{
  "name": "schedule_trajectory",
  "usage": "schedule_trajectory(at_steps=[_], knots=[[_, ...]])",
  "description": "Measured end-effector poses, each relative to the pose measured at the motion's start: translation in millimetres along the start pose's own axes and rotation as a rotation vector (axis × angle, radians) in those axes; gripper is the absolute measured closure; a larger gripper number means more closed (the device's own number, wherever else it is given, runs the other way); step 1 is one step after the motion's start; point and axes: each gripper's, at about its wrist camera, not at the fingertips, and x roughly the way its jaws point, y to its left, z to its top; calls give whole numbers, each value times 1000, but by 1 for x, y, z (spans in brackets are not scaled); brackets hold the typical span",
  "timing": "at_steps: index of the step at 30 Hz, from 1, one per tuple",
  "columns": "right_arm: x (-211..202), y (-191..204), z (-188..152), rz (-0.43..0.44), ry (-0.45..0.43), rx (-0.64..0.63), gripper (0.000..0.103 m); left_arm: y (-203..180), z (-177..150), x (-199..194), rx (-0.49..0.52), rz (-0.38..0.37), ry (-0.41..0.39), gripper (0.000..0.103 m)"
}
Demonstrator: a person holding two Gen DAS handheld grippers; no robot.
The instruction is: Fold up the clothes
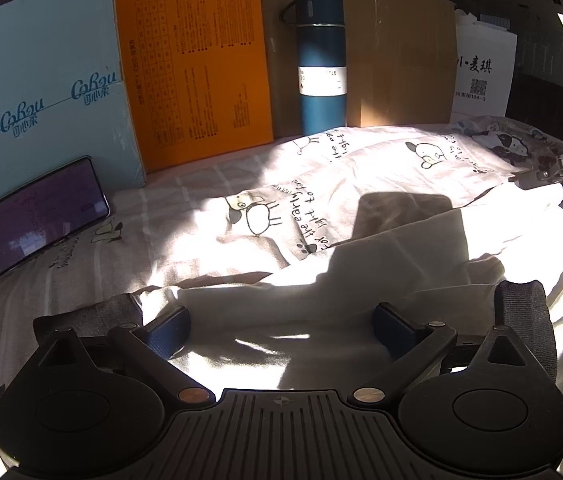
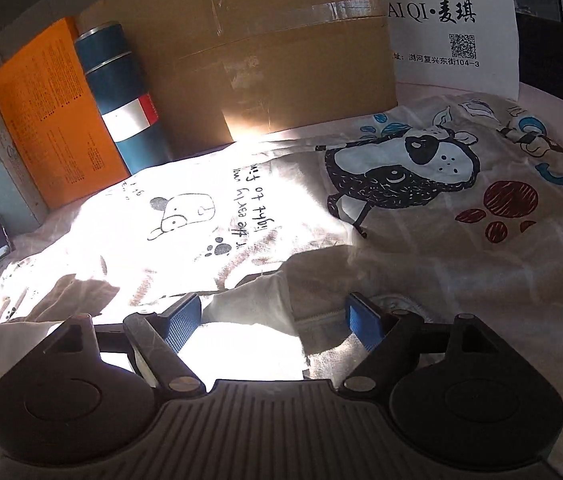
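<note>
A plain white garment (image 1: 401, 248) lies crumpled in bright sun on a bed sheet (image 1: 265, 184) printed with cartoon dogs. My left gripper (image 1: 281, 330) hovers low over the garment's near part, open, with cloth lying between its wide-spread fingers (image 1: 169, 332). My right gripper (image 2: 271, 324) is also open, its blue pads (image 2: 361, 324) either side of a folded edge of the white garment (image 2: 249, 308). Part of the right gripper (image 1: 553, 172) shows at the right edge of the left wrist view. Neither gripper pinches the cloth.
Along the back stand a light blue box (image 1: 41, 92), an orange box (image 1: 193, 60), a blue thermos bottle (image 1: 321, 64), a cardboard box (image 2: 273, 60) and a white printed bag (image 2: 453, 20). A phone (image 1: 41, 212) leans against the light blue box.
</note>
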Motion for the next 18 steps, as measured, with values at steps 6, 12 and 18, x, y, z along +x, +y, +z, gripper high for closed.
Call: schedule_trajectory(at_steps=[6, 12, 18], knots=[[0, -38, 2, 294, 22, 192, 21, -39, 3, -44, 136, 48, -242, 3], [9, -37, 12, 324, 83, 159, 21, -121, 10, -73, 335, -141, -368, 3], [11, -35, 9, 363, 92, 120, 22, -208, 5, -65, 523, -354, -325, 3]])
